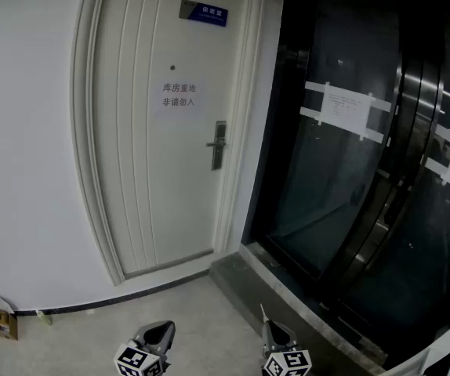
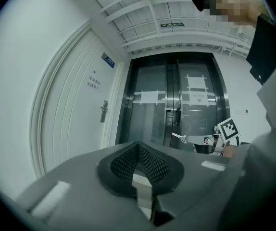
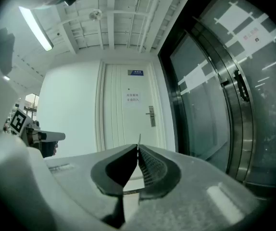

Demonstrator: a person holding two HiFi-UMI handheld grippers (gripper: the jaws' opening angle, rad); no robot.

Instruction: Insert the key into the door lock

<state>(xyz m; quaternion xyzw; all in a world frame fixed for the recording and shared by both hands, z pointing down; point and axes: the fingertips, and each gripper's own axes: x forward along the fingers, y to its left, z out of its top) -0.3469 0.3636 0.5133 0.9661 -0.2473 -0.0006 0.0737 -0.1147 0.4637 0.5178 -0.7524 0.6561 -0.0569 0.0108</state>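
Right gripper view: our right gripper clamps the key, door lock well apart at frame centre; our left gripper rests jaws together, empty.

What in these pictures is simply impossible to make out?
- Door lock: head view, too small and far to show where a key enters.
- Key: right gripper view shows only a thin tip; the shut jaws hide the rest.
- Blue sign: head view, print too small to read.
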